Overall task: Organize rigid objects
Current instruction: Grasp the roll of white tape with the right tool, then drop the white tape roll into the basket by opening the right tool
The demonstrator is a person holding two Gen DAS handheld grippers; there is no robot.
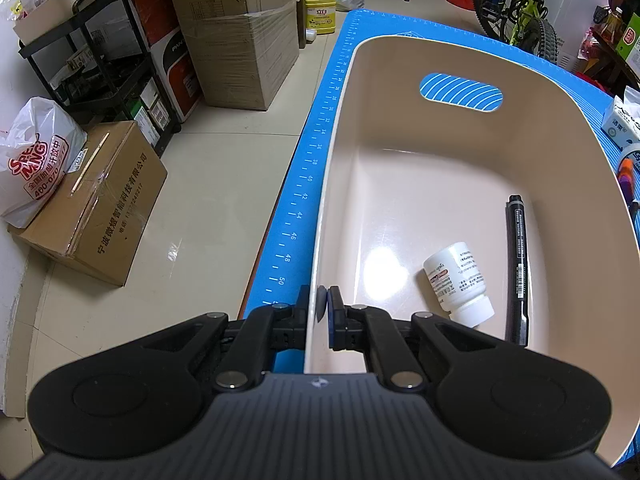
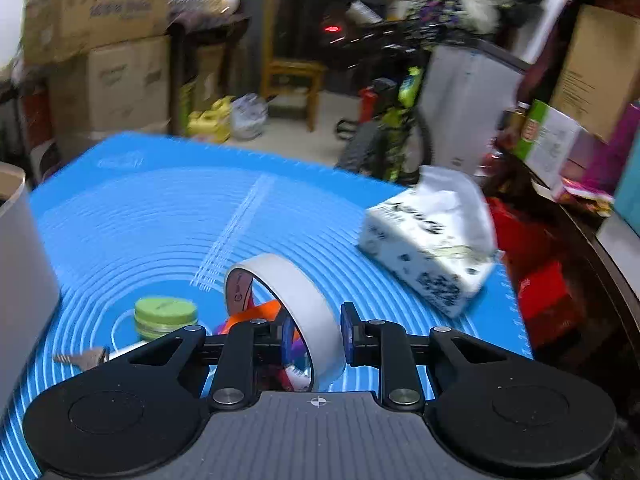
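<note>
A beige plastic basin stands on the blue mat. Inside it lie a white pill bottle on its side and a black marker. My left gripper is shut on the basin's near left rim. In the right wrist view my right gripper is shut on a roll of white masking tape, one pad inside the ring and one outside; the roll stands tilted on edge. Under it lies an orange and purple object, partly hidden.
A small green-lidded jar and a key lie on the mat left of the tape. A tissue pack sits at the right. The basin's wall rises at far left. Cardboard boxes and a bicycle stand on the floor.
</note>
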